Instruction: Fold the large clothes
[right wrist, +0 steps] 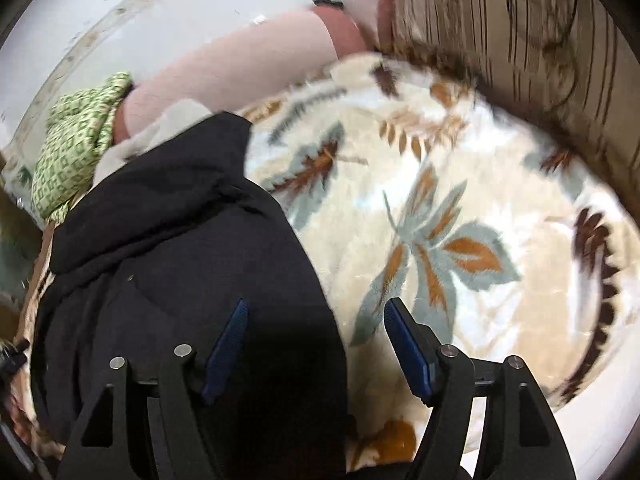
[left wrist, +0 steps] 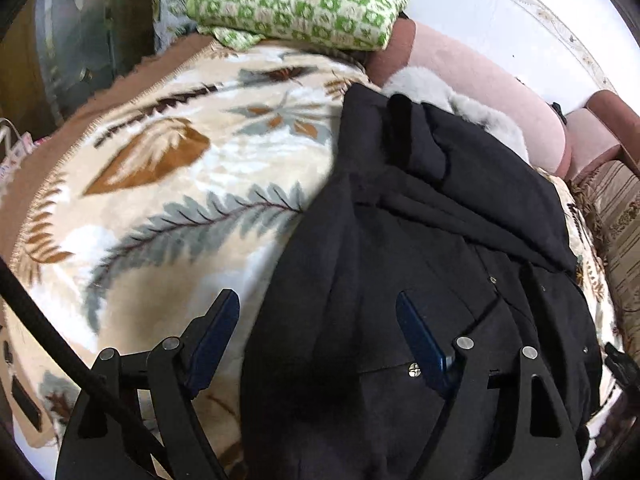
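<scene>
The coat (left wrist: pixel 420 248) is black, thick and soft, with a pale fur trim (left wrist: pixel 452 108) at its far end; it lies lengthwise on the leaf-patterned blanket (left wrist: pixel 168 184) that covers the couch, its fur end up against the pink backrest (left wrist: pixel 488 84). It looks heavy and padded, so I'd expect it to sag and drag rather than lift flat, and its layers to slide over each other. The cloth seems matte, not slippery. Small metal snaps (left wrist: pixel 414 369) show near the front opening; they are hard points to keep out of the pads.

The best holds are probably the long side edges or the hem corners, where the cloth is a single thickness, not the bulky hood end.

The left gripper (left wrist: pixel 316 336) is spread wide and grips nothing; it hangs over the coat's left edge, one finger over the blanket, the other over the black cloth. The right gripper (right wrist: pixel 316 344) is likewise wide apart and empty, straddling the coat's right edge (right wrist: pixel 320 280). The right view is smeared by motion, so whether either pad touches the cloth is unclear.

A green-checked blanket (left wrist: pixel 304 4) sits folded at the couch's far left corner. No brand, label or readable writing shows anywhere.
</scene>
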The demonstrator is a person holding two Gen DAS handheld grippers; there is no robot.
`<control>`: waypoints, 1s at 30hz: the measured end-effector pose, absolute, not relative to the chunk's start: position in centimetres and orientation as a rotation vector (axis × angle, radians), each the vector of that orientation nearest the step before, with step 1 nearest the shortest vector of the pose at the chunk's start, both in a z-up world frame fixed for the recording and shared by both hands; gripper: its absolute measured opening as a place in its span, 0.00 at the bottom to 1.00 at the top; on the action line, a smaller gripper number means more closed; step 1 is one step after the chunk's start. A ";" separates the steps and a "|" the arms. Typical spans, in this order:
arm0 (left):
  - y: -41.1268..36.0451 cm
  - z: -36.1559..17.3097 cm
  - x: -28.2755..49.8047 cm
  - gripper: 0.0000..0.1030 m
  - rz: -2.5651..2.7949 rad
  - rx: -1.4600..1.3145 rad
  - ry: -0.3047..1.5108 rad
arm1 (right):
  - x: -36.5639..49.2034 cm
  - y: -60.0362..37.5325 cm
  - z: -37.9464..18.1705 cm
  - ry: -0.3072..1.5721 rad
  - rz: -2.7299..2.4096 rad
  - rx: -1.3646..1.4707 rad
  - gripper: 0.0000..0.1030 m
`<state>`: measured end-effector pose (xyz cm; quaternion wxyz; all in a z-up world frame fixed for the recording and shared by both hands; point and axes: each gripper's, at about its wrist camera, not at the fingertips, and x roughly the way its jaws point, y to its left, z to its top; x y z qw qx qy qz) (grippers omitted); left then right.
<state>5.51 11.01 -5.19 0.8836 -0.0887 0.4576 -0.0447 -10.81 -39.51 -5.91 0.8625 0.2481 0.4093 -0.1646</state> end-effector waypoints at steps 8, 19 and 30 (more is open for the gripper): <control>10.8 -7.7 7.0 0.78 -0.126 -0.228 1.040 | -9.6 -39.9 -8.8 0.886 -0.215 0.677 0.75; 12.1 -7.2 6.4 0.78 -0.150 -0.322 1.023 | -10.2 -39.6 -9.1 0.868 -0.205 0.664 0.75; 12.7 -3.7 4.7 0.78 -0.119 -0.277 0.936 | -10.5 -39.3 -9.0 0.866 -0.206 0.641 0.76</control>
